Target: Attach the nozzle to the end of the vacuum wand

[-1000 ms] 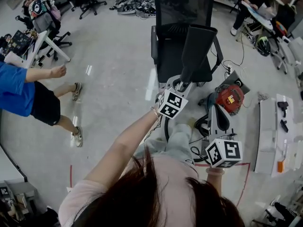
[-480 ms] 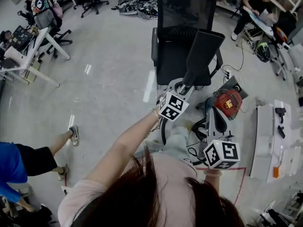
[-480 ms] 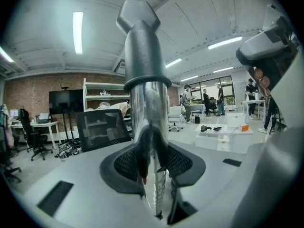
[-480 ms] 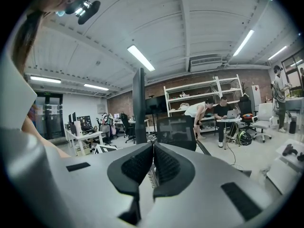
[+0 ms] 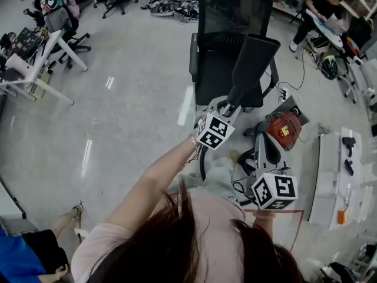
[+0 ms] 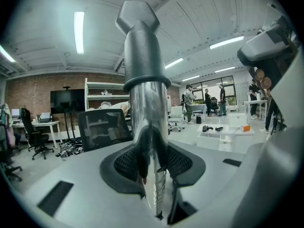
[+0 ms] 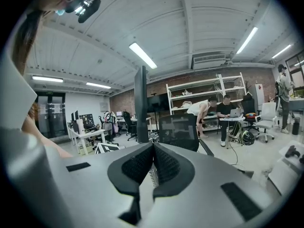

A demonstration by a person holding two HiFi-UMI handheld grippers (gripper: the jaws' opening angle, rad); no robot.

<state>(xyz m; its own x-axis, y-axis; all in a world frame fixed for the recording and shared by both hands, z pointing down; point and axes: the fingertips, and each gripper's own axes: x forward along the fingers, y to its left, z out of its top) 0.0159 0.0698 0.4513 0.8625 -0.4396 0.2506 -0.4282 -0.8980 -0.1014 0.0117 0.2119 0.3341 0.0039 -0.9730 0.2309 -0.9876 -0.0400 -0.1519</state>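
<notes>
My left gripper is shut on the chrome vacuum wand, which stands upright between its jaws. A dark grey nozzle sits over the wand's upper end. In the head view the nozzle shows as a wide dark wedge rising in front of the chair. My right gripper hangs lower and to the right, above the red vacuum body. In the right gripper view the right gripper has its jaws shut with nothing between them, and the nozzle stands as a dark bar just to their left.
A black mesh office chair stands right behind the wand. Hose and cables lie on the floor by the vacuum. A white bench with small tools runs along the right. Desks, chairs and seated people fill the far edges; a person's legs show at bottom left.
The person in blue has walked from the left side down to the bottom left corner of the head view. Both grippers and the wand stay almost where they were.
</notes>
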